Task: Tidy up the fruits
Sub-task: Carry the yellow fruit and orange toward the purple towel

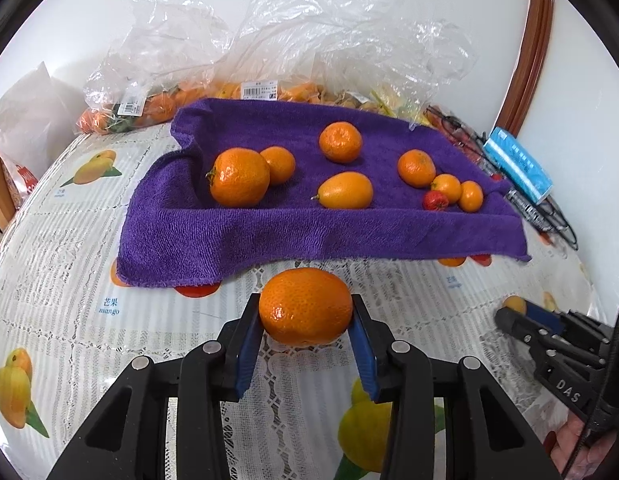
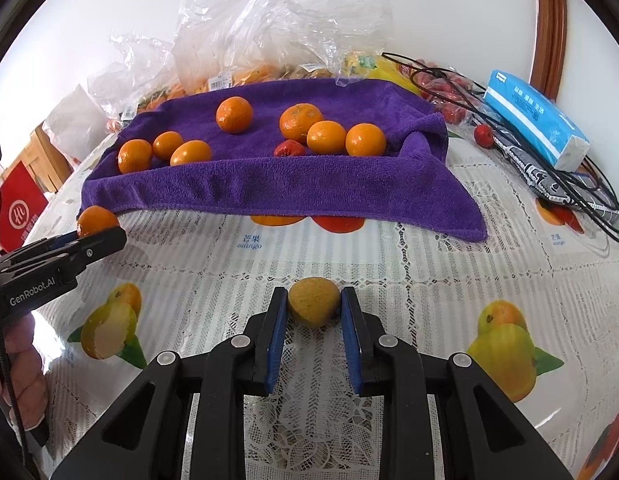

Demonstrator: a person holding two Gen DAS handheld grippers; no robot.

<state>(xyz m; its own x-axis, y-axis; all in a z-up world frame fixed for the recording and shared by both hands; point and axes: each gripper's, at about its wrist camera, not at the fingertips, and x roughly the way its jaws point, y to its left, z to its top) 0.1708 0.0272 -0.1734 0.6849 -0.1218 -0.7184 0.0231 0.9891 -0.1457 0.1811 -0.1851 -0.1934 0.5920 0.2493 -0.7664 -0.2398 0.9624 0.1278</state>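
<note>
Left wrist view: left tool [image 1: 305, 314] is clamped on a mandarin [image 1: 305, 306] at 6 o'clock, just short of the purple towel [image 1: 229, 236]. Right tool [image 2: 314, 306] pinches a small tan fruit [image 2: 313, 307] above the desk [image 2: 429, 280]. Both look light and squashable, so I'd grip gently across the middle.

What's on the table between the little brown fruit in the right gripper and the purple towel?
Nothing lies there. In the right wrist view, only bare fruit-print tablecloth stretches from the brown fruit in the right gripper to the purple towel.
</note>
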